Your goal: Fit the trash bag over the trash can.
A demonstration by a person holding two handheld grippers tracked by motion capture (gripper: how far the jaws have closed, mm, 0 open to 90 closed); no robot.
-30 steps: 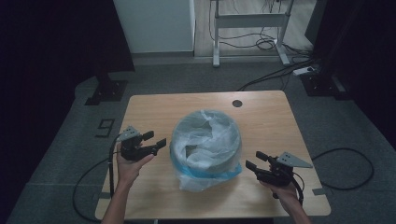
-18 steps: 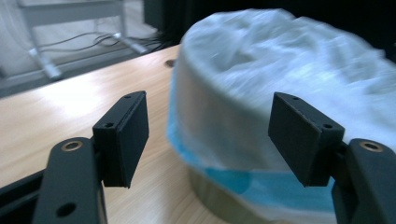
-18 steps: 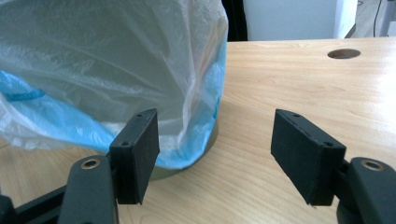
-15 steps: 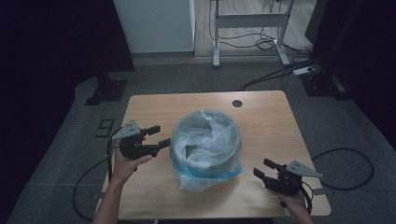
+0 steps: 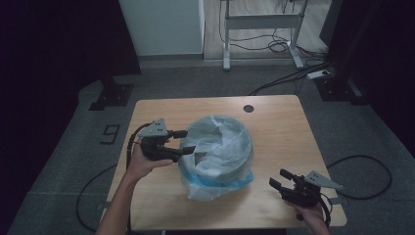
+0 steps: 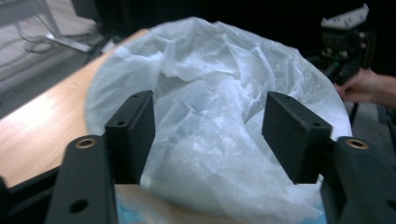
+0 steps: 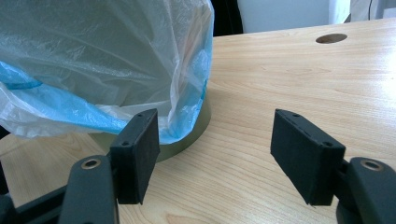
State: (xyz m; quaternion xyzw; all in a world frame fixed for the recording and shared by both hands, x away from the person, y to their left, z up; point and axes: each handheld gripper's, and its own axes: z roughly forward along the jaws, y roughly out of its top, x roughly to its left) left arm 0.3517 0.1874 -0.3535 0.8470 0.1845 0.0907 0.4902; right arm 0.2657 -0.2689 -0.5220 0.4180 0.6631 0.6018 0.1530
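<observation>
**Lined bin at table centre, both grippers spread**

Round bin at the middle of a pale wood-grain table, lined with a thin, crinkled, translucent white bag edged in blue. Bag draped over the rim, hanging loose down the outside, bunched at 6 o'clock. In the right gripper view, a strip of olive-grey bin wall showing below the plastic hem, flat on the wood.

Left gripper at the bin's 9 o'clock, held in a hand, jaws apart, tips right at the bag's edge; whether touching, cannot tell. In the left gripper view, blocky matte-black jaws wide, rumpled film between them.

Right gripper at the bin's 4 o'clock, near the table's front corner, clear of the bin, jaws apart over bare wood. Grey three-cornered plate on top of each.

Small dark round hole in the tabletop at 12 o'clock, toward the far edge.
</observation>
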